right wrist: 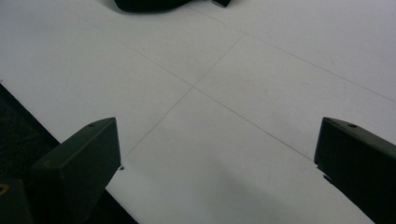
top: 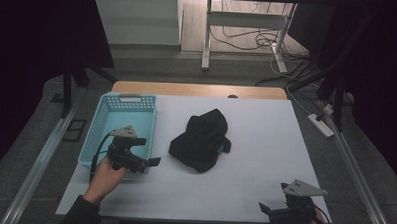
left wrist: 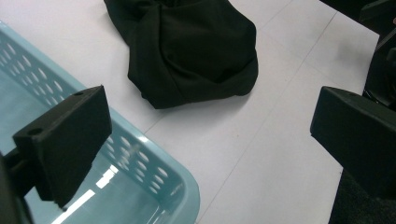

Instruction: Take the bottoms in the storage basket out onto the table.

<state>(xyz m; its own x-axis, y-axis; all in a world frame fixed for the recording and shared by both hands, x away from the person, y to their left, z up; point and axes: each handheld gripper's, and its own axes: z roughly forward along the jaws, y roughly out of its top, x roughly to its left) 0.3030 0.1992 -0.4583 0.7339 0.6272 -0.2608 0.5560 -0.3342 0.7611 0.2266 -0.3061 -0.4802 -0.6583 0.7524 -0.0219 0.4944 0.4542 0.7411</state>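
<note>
Nearest you, your right gripper (top: 275,207) hangs over the front right corner of the white table (top: 265,144), its jaws spread wide with nothing between them. In the right gripper view those jaws frame bare tabletop crossed by thin seams, and the black garment (right wrist: 149,3) shows as a dark sliver at the top edge, well apart from that gripper and beyond it.

A little farther in, your left hand (top: 107,171) holds the left gripper (top: 152,160) at the front right corner of the light blue basket (top: 103,121). Its jaws are released too, gaping and empty. In the left gripper view one jaw sits above the basket's perforated rim (left wrist: 154,172) and the other above the table's near edge, with the garment (left wrist: 196,51) ahead of the gap between them, near but not touching. The basket's visible floor holds nothing.

The black garment (top: 201,139) lies crumpled in a loose heap on the middle of the table, just to the right of the basket and clear of its wall. It rests flat on the surface, free of both grippers. A small patch of blue shows at the heap's right side in the high view; what it is cannot be made out.

Beyond the garment, the table's wooden far edge (top: 197,90) runs behind the basket, and past it stands a white desk frame (top: 207,37) with loose cables (top: 244,38) on the floor.
</note>
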